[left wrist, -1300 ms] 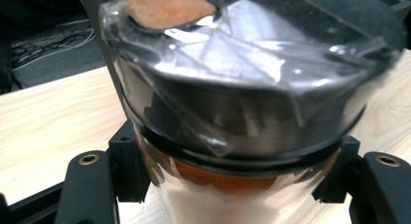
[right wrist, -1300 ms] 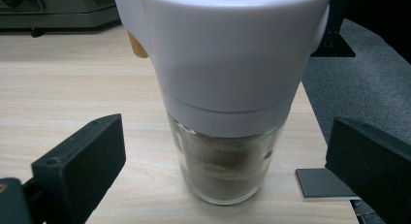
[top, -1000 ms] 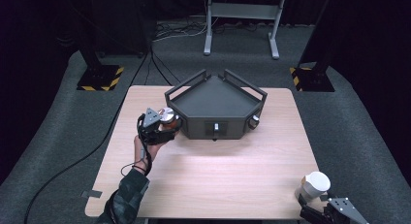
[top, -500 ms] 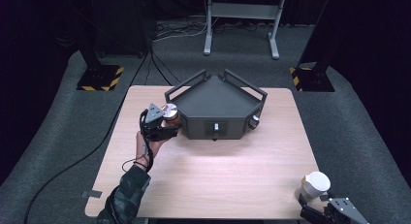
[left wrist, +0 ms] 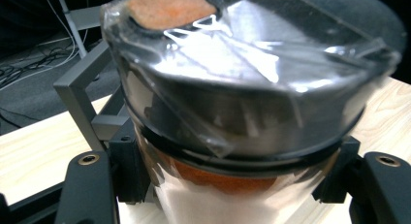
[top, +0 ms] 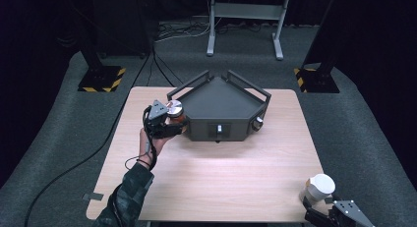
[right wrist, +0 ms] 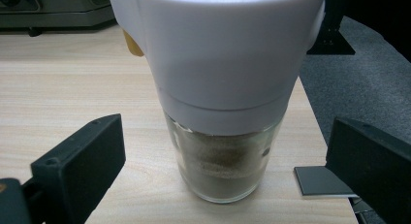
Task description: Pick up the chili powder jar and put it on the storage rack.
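Spice jar (top: 174, 110), clear with a wrapped silver cap and orange powder inside, clamped between the pads of the left gripper (top: 164, 120); jaws closed on the glass below the cap, as seen up close in the left gripper view (left wrist: 252, 103). Carried above the table's left half, hard against the left wall of the dark tray (top: 223, 101), which sits toward the far edge. Looks like the carry-and-place step: jar brought level with the tray rim, not yet over it. Next move likely a lift clear of the raised rail (left wrist: 80, 88), a short shift across into the tray, then setting down upright before letting go; risk of clipping the rail.

Near the table's right front corner, a second jar, white-capped (top: 317, 187), standing upright on the wood. Right gripper (top: 324, 214) just behind it, jaws spread wide on both sides of the glass (right wrist: 225, 161), pads apart from it, nothing gripped.
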### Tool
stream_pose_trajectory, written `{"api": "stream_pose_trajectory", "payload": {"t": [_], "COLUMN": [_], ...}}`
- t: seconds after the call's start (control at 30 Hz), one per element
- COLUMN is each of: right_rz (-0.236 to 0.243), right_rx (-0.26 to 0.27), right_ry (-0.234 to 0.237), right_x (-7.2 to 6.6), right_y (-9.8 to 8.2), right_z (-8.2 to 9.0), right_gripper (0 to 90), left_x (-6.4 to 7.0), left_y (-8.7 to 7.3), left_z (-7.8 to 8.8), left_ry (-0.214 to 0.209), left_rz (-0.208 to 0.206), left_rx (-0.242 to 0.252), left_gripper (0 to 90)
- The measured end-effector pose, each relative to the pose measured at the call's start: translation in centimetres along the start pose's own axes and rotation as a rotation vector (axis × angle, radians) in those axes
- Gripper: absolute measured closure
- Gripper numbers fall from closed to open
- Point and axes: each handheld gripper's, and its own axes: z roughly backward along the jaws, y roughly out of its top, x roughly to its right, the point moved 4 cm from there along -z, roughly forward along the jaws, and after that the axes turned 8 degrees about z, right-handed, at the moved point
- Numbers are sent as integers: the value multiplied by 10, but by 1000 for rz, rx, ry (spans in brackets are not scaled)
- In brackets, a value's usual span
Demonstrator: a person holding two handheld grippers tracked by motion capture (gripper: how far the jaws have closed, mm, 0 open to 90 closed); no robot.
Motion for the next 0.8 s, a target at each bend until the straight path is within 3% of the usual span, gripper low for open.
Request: {"api": "stream_pose_trajectory", "payload": {"t": [0.8], "right_rz": [2], "right_rx": [-5], "right_ry": [0], "right_x": [1], "right_y": [1], "right_z": [1], "right_gripper": [0], "left_x": [5], "left_y": [33], "left_z": [-15], "left_ry": [-9], "left_rz": [-36], "left_rx": [7], "left_gripper": [318]}}
